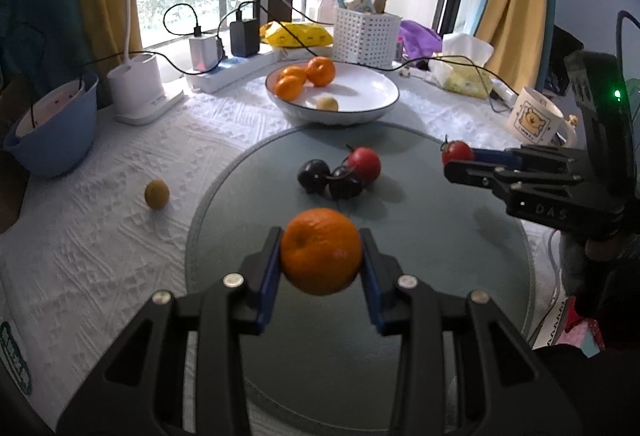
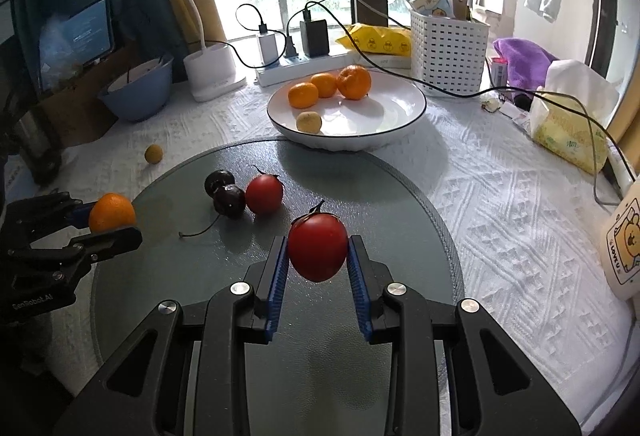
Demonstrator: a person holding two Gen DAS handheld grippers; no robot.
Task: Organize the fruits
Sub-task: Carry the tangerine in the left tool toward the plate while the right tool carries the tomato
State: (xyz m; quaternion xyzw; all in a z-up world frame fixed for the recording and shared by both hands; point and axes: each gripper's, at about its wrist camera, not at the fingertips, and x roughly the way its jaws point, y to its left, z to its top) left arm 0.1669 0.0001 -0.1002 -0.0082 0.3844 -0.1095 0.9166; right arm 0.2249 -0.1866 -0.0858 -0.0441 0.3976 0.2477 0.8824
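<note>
My left gripper is shut on an orange mandarin, held above the round glass mat. My right gripper is shut on a red cherry tomato, also lifted over the mat; it shows in the left wrist view as right gripper with the tomato. On the mat lie two dark cherries and another red tomato. The white plate behind holds three mandarins and a small yellow fruit. A second small yellow fruit lies on the white cloth at left.
A blue bowl and white lamp base stand at back left. A power strip with chargers, white perforated basket, tissue pack and bear mug line the back and right. Cables cross behind the plate.
</note>
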